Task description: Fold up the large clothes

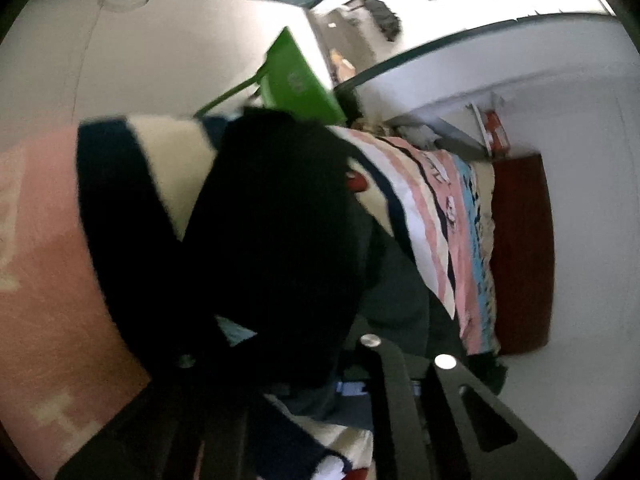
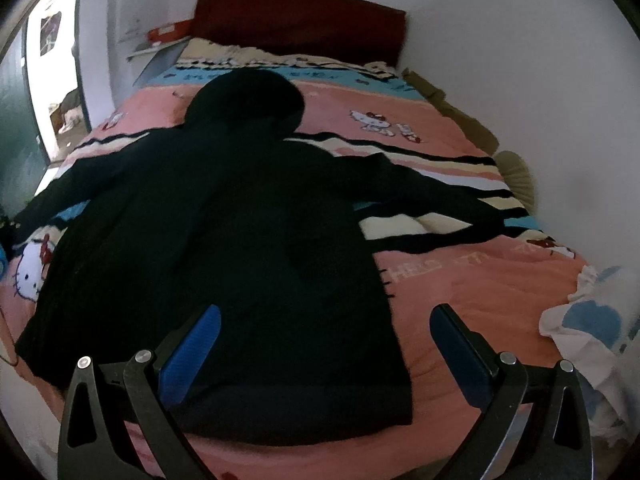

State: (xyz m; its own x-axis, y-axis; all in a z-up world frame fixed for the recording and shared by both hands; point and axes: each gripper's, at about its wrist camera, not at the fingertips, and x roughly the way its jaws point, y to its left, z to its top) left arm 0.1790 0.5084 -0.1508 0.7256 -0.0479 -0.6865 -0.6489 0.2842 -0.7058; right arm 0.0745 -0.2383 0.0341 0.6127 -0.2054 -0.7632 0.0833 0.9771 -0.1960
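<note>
A large black hooded garment (image 2: 224, 232) lies spread flat on the bed, hood toward the headboard, both sleeves stretched out to the sides. My right gripper (image 2: 324, 320) is open, its blue-padded fingers (image 2: 200, 336) wide apart just above the garment's hem at the bed's near edge. In the tilted left wrist view my left gripper (image 1: 316, 344) is shut on a fold of the black garment (image 1: 276, 232), which fills the middle of that view and hides the fingertips.
The bed carries a pink, blue and cream cartoon blanket (image 2: 460, 280). A dark red headboard (image 2: 304, 20) stands against the white wall. A white and blue cloth (image 2: 588, 320) lies at the right edge. A green board (image 1: 300, 76) leans near the doorway.
</note>
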